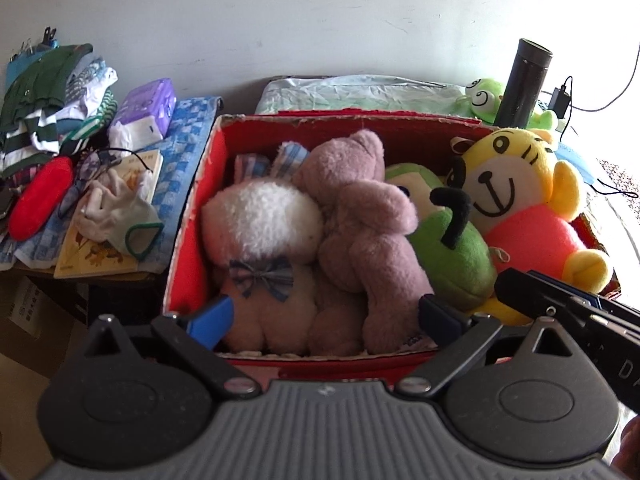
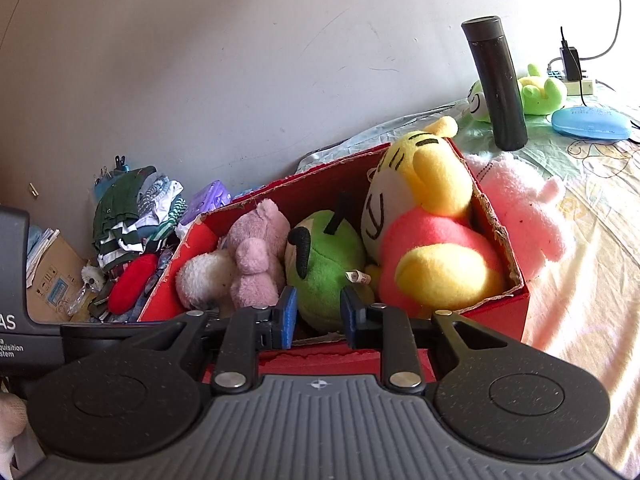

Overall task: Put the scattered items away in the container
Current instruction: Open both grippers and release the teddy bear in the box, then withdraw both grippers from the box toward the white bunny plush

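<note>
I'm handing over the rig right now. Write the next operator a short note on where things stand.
Left gripper: open, empty, at the red box's near edge.
Right gripper: open, empty, by the green toy.
In the box: white toy, purple bear, green toy, yellow tiger.
Left: pink toy on the bed beside the box, and the green frog behind the black flask.

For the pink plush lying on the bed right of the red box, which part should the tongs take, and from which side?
Grip the pink plush by the lobe sticking out toward its far right end, coming from above on the bed side. That end lies free on the sheet, while its other side presses against the red box wall.
</note>
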Demonstrator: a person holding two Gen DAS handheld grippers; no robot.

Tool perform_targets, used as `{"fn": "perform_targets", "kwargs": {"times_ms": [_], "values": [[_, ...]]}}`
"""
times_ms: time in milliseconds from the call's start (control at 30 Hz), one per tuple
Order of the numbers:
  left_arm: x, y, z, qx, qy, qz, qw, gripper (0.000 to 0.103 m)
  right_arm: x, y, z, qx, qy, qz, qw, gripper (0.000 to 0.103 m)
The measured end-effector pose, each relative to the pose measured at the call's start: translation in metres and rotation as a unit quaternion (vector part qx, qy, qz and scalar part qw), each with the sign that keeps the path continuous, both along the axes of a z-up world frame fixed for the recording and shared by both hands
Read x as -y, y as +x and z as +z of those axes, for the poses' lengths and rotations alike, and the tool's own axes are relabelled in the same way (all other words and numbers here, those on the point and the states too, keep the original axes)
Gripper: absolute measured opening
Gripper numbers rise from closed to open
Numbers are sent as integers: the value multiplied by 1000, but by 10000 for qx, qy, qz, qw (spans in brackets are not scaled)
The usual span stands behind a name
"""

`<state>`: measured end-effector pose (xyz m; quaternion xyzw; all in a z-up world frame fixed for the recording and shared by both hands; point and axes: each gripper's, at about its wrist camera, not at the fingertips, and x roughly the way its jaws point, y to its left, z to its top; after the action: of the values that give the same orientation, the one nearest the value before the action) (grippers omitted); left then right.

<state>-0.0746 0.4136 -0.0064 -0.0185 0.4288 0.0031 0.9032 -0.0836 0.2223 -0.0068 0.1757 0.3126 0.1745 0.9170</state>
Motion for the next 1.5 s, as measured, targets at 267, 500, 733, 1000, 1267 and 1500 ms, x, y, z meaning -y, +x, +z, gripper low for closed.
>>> {"fn": "perform_targets", "kwargs": {"times_ms": [267, 500, 733, 1000, 1267, 1500], "values": [[4, 1, 0, -22, 114, 105, 9999, 101, -2, -1, 0, 84, -144, 73, 9998, 24], [9, 2, 0, -53, 219, 220, 9995, 102, 0, -2, 0, 106, -68, 118, 9999, 24], [11, 1, -2, 21, 248, 274, 9993, 102, 0, -4, -1, 180, -62, 143, 9997, 23], [7, -8, 13, 211, 103, 400, 9989, 102, 4, -1, 0, 119, 38, 257, 9996, 24], [39, -15, 31, 373, 372, 578, 9969, 102, 29, -1, 11, 382, 229, 432, 9981, 27], [81, -14, 45, 359, 318, 716, 9963, 102, 72, -2, 20, 543, 303, 651, 9959, 26]]}}
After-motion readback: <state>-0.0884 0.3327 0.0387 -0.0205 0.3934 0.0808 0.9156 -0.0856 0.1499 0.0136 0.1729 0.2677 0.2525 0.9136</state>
